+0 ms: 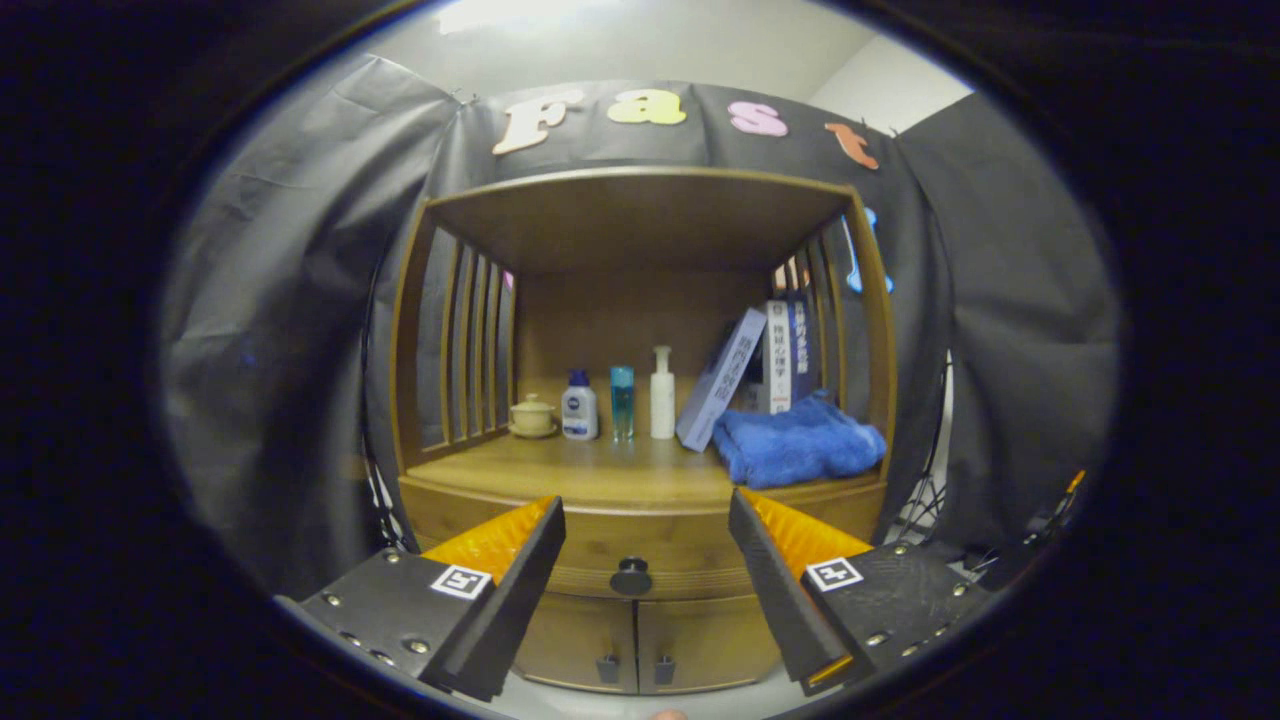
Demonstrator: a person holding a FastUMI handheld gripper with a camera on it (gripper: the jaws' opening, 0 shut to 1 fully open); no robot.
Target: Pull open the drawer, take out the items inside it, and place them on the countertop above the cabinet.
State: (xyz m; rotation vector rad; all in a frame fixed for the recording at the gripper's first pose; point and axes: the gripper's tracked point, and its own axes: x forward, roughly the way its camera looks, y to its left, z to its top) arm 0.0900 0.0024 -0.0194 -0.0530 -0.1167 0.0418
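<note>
Drawer [630,560] was shut, sitting in the wooden cabinet [410,330] just under the surface [590,470] and above two small doors [635,640]. Round dark knob [631,576] at centre of the drawer front, apart from the tool [646,520], lying ahead of it and between the two fingers. Tool was spread wide, holding nothing, fingers flanking the knob without touching.

Handling guess: drawer front is rigid wood, should slide straight out; the knob is small, hard and probably smooth, so it could slip out of a loose pinch. Best hold: close both fingers on the knob's neck or sides, then pull square to the front. Contents hidden, so weight unknown. Nothing of the task done yet: drawer not opened.

On the surface above: small lidded cup [532,415], white bottle with blue cap [579,406], slim clear blue bottle [622,400], white pump bottle [662,394] in a row at the back. Right of those a leaning book [718,380] against upright books [785,355], and a folded blue towel [800,440] near the front right corner. Bare wood at front left and centre looked like the likely spot for placing items. Slatted sides and a wooden top enclosed the shelf space.
</note>
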